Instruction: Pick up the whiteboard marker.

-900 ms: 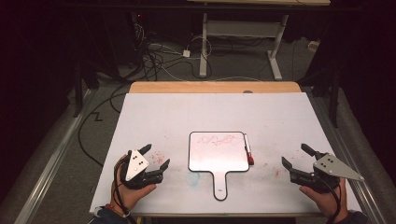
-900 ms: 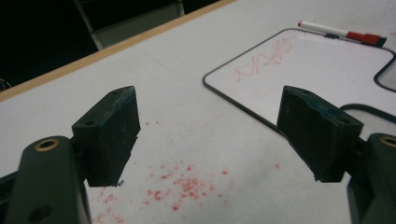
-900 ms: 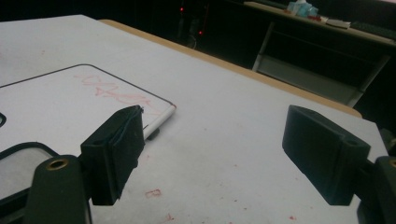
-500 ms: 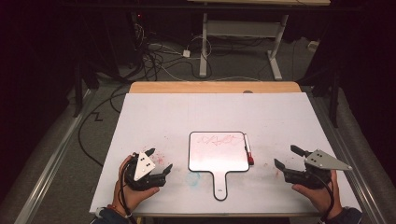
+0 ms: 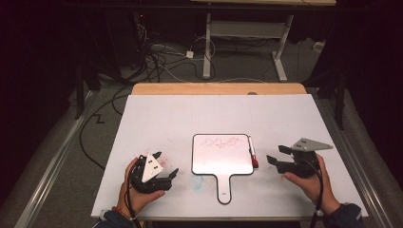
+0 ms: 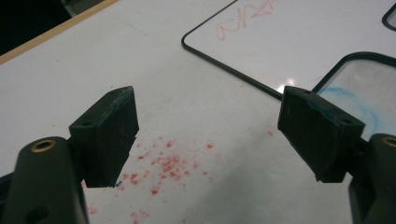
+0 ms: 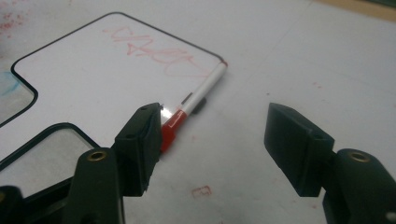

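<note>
Both grippers have edged inward toward the paddle-shaped whiteboard (image 5: pixel 222 155) at mid-bench: left gripper (image 5: pixel 164 167) and right gripper (image 5: pixel 275 155), fingers spread and empty, flank it (the red-capped marker (image 5: pixel 252 153) lies along its right edge).

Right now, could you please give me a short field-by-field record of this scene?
surface: white table sheet with red marker specks near the left gripper
board: paddle-shaped whiteboard, lying flat, red scribble along its top
marker: red-capped marker lying along the whiteboard's right edge
left gripper: jaws open, nothing between them, left of the whiteboard
right gripper: jaws open, aimed at the marker, not gripping it
</note>
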